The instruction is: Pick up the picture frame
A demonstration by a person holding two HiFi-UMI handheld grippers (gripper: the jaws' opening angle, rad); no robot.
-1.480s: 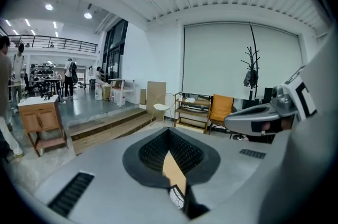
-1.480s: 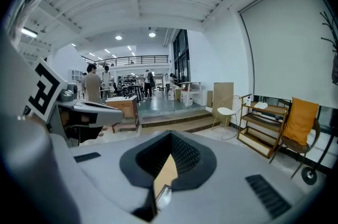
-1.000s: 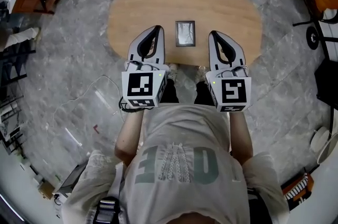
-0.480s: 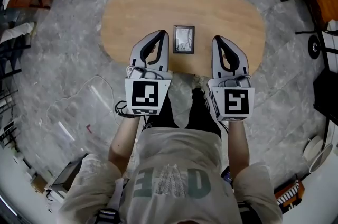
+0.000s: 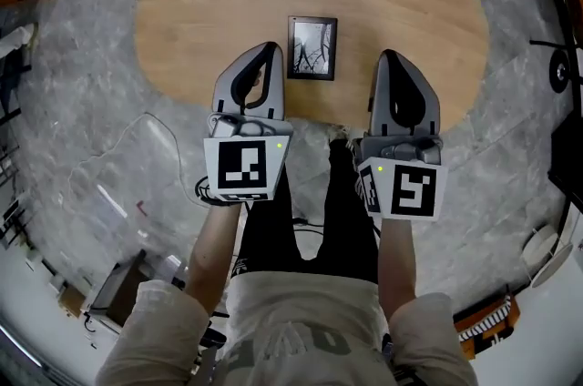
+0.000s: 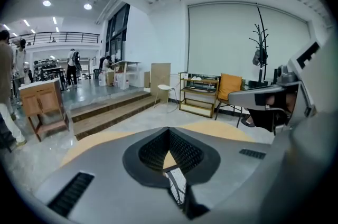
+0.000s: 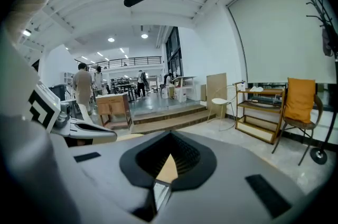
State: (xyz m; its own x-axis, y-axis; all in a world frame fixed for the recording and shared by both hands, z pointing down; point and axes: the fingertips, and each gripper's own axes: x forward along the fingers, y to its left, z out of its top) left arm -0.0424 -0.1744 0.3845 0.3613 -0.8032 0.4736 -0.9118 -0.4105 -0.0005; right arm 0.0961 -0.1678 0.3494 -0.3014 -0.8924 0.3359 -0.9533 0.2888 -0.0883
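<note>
Here the head view alone shows the picture frame (image 5: 312, 47): a dark-edged frame with reflective glass, lying flat on the oval wooden tabletop (image 5: 209, 2) toward its near edge. It sits between the two tools, just beside the tip of the left tongs (image 5: 267, 48) and farther from the right tongs (image 5: 390, 55), touching neither. From above, each pair of tongs forms a closed loop with its tips meeting over the near part of the tabletop, and the person's dark trouser legs (image 5: 310, 220) stand on the grey marble floor (image 5: 100, 129) below. Neither gripper view plainly shows the frame. The left gripper view looks along its own jaws, which are pressed together at the tip with nothing held between them; only a wedge of tabletop wood shows through the diamond-shaped gap behind the tip. The right gripper view gives the same picture of its jaws, closed tip to tip and empty. What these two views add is the room beyond: wide steps (image 6: 111, 109), a low shelf unit (image 6: 199, 93), an orange chair (image 6: 231, 85), a coat stand (image 6: 260, 43) before a large pale blind, and several people (image 7: 83, 83) standing in the lit hall at the back. Each gripper view also catches the other tool at its edge.
</note>
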